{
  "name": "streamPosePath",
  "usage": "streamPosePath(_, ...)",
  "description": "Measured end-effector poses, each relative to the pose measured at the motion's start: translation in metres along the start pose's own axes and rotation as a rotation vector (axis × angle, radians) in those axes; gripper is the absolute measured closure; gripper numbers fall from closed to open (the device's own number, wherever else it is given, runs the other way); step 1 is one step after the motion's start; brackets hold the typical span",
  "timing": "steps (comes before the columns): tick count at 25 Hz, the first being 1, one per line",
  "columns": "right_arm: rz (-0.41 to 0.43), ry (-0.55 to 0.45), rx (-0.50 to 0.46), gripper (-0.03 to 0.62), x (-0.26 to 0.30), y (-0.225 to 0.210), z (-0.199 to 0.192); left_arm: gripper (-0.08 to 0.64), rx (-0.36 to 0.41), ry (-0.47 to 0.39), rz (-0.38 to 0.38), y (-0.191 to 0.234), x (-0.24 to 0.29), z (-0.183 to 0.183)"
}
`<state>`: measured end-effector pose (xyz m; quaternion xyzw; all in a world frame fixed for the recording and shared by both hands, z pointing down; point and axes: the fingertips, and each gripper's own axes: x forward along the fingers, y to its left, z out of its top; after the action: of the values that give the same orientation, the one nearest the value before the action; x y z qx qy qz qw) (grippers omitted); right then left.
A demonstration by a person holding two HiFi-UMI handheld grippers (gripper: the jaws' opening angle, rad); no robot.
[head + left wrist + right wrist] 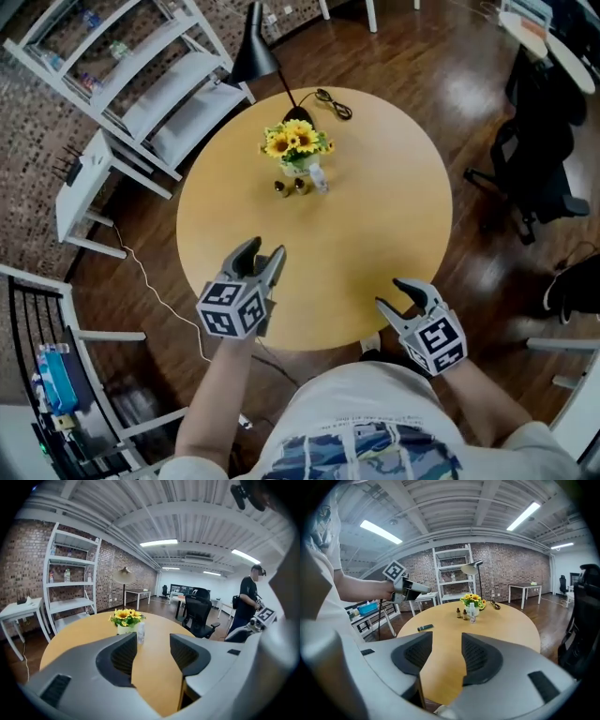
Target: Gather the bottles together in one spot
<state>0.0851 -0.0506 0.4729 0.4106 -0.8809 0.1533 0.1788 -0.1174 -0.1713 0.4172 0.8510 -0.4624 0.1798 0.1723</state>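
Observation:
Two small brown bottles (pixel 279 187) (pixel 300 185) and a clear bottle (pixel 319 178) stand close together in front of a sunflower pot (pixel 296 150) at the far side of the round wooden table (pixel 394 216). In the right gripper view, the brown bottles (pixel 459 613) (pixel 464 615) and the clear bottle (pixel 472 612) sit well beyond the jaws. My left gripper (pixel 263 255) hovers over the table's near left part, open and empty. My right gripper (pixel 392 293) is at the near right edge, open and empty. The left gripper view shows the clear bottle (pixel 140 632) beside the flowers (pixel 124 616).
A small dark flat object (pixel 424 627) lies on the table's left part. A black cable (pixel 333 101) rests at the far edge. Around the table stand a white shelf unit (pixel 159 84), a floor lamp (pixel 255 47), a white side table (pixel 84 187) and a black office chair (pixel 544 178). A person (pixel 246 602) stands beyond.

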Motion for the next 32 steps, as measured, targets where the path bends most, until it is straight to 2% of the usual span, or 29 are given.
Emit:
streamPosePath(6, 0.025, 0.032, -0.062, 0.371, 0.002, 0.078, 0.010, 0.334, -0.082, 0.025, 0.047, 0.006, -0.132, -0.075)
streamPosePath(11, 0.001, 0.041, -0.071, 0.371, -0.012, 0.135, 0.006, 0.331, -0.159, 0.040, 0.129, 0.007, -0.216, -0.135)
streamPosePath(14, -0.033, 0.031, -0.090, 0.371, -0.024, 0.164, 0.006, 0.331, -0.206, 0.041, 0.141, 0.004, -0.252, -0.165)
streamPosePath(17, -0.077, 0.014, -0.089, 0.371, -0.041, 0.188, 0.000, 0.331, -0.225, 0.055, 0.123, -0.006, -0.276, -0.193)
streamPosePath(21, -0.120, 0.024, -0.072, 0.371, -0.062, 0.210, -0.018, 0.331, -0.213, 0.078, 0.112, -0.015, -0.292, -0.217)
streamPosePath(28, -0.159, 0.056, -0.053, 0.371, -0.075, 0.226, -0.038, 0.328, -0.238, 0.024, 0.055, -0.014, -0.303, -0.218)
streamPosePath(32, -0.158, 0.070, -0.068, 0.371, -0.069, 0.223, -0.036, 0.328, -0.209, 0.038, 0.047, -0.003, -0.288, -0.216)
